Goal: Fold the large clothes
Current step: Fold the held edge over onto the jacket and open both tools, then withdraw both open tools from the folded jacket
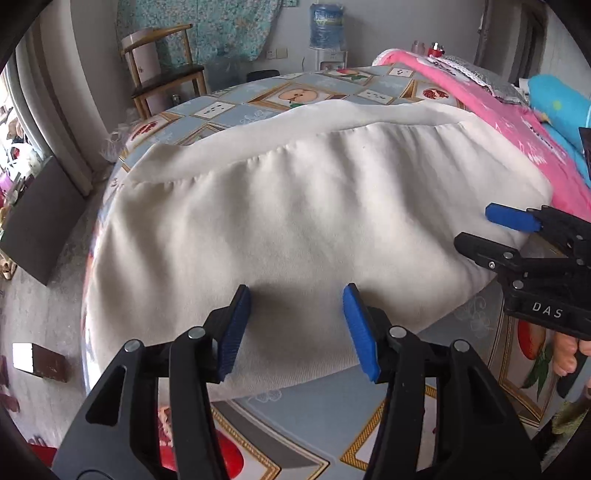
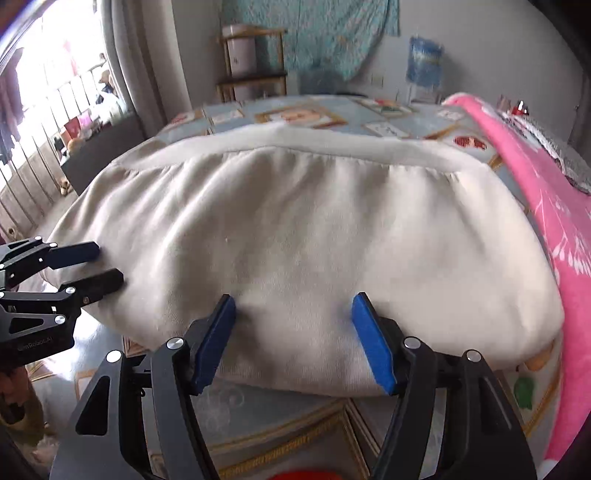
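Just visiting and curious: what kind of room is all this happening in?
Most likely a lived-in home, perhaps a dining or living room. A table with a fruit-patterned tablecloth carries a cream garment, a wooden chair stands by the wall, and a water dispenser bottle sits in the corner.

Pink blanket (image 2: 554, 206) cut off right.

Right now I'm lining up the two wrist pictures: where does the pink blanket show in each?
Left wrist view: the pink blanket runs along the upper right, beyond the cream garment.
Right wrist view: the pink blanket fills the right edge, from top to bottom.
Shared landmark: the blue water bottle by the back wall.
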`<state>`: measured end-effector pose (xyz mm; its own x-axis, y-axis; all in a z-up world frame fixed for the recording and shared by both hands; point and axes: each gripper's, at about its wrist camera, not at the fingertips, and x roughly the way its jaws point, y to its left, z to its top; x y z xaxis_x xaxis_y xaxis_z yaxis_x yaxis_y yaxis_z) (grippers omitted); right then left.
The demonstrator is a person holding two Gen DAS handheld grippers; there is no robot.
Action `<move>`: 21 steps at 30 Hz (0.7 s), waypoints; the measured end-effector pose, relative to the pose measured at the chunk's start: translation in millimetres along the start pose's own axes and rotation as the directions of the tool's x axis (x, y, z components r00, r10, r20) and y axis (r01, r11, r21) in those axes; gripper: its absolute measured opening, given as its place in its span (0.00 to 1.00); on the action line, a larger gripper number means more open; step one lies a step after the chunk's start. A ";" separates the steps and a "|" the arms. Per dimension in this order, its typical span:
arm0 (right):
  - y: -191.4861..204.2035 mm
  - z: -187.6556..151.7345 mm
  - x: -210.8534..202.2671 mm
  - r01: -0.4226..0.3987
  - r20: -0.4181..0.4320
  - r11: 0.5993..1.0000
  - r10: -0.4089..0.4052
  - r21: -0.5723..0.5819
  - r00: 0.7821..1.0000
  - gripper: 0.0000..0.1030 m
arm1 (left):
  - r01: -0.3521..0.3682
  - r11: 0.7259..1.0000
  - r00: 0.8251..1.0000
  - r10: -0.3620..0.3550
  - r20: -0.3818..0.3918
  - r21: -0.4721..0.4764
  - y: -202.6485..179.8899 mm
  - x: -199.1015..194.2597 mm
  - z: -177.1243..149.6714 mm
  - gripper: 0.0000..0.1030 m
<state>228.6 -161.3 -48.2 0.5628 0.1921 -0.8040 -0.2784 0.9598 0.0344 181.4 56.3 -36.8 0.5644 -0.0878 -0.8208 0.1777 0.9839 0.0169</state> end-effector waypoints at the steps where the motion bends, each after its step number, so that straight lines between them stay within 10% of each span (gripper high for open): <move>1: -1.1 3.4 -7.8 -0.004 0.000 1.000 0.004 0.018 1.000 0.62 | 0.002 1.000 1.000 -0.002 0.000 -0.010 -0.1 -5.3 1.0 0.48; 5: 10.2 6.3 -35.2 -0.071 0.103 0.997 0.074 -0.036 0.992 0.62 | 0.067 0.998 0.996 -0.066 0.065 -0.016 -8.2 -23.8 6.8 0.48; 10: 19.2 -15.1 -9.9 -0.057 0.036 0.994 0.061 -0.095 0.998 0.62 | 0.069 0.998 0.998 -0.069 0.006 -0.004 -24.4 6.9 1.2 0.50; 18: -63.3 -14.4 -44.9 0.129 0.087 0.989 -0.136 0.076 0.987 0.62 | 0.125 0.991 0.992 -0.124 0.013 -0.053 -6.6 2.2 -3.5 0.52; 21: -95.3 -26.8 -28.7 0.028 0.080 0.990 -0.039 0.141 0.996 0.62 | 0.129 0.989 0.992 -0.128 0.021 -0.069 -7.4 2.4 -3.5 0.52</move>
<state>218.1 -263.8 -44.3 0.6340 0.1700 -0.7544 -0.1502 0.9840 0.0955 178.7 49.4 -40.9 0.5541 -0.2164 -0.8039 0.1934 0.9727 -0.1286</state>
